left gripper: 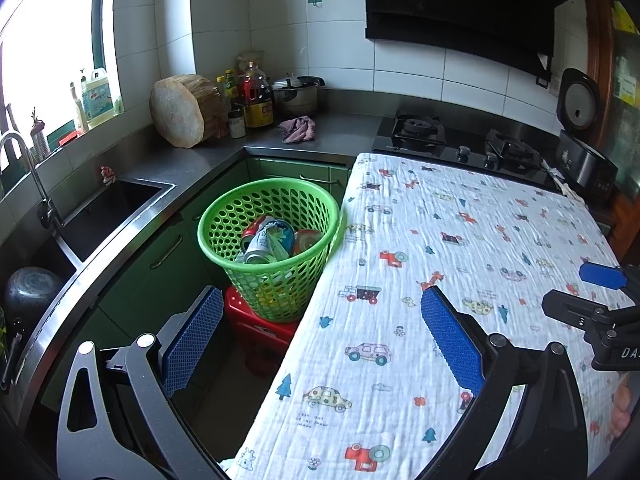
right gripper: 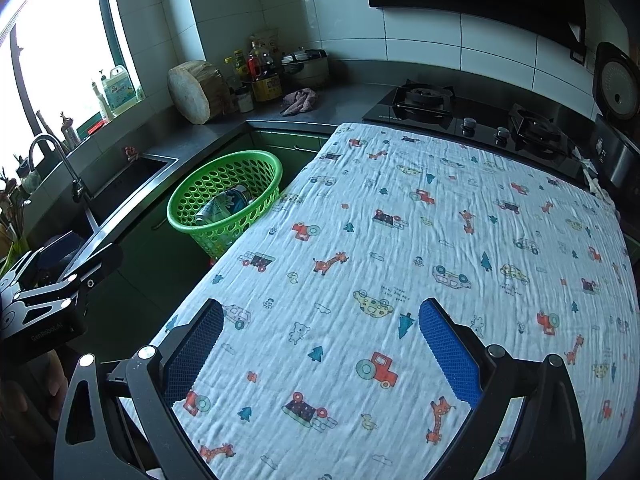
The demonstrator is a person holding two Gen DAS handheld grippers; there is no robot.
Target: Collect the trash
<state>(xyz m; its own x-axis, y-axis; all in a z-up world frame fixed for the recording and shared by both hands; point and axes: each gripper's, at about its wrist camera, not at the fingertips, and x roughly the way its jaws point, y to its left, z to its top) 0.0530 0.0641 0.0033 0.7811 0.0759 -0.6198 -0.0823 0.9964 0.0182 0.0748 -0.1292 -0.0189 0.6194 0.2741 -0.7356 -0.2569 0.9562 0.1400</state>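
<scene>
A green perforated basket [left gripper: 224, 216] stands on a red stool [left gripper: 256, 328] left of the table; it also shows in the right wrist view [right gripper: 188, 204]. Several crushed cans [left gripper: 268, 240] lie inside it. My left gripper [left gripper: 320, 304] is open and empty, straddling the table's left edge near the basket. My right gripper [right gripper: 320, 316] is open and empty above the patterned tablecloth [right gripper: 400, 240]. The right gripper's blue pad [left gripper: 602, 276] shows at the right edge of the left wrist view.
A steel counter with a sink [left gripper: 104, 212] and tap [left gripper: 24, 160] runs along the left. A wooden chopping block [left gripper: 180, 112], bottles [left gripper: 252, 96], a pot [left gripper: 296, 96] and a rag [left gripper: 298, 129] sit at the back. A gas hob [left gripper: 460, 140] and rice cooker [left gripper: 580, 144] stand behind the table.
</scene>
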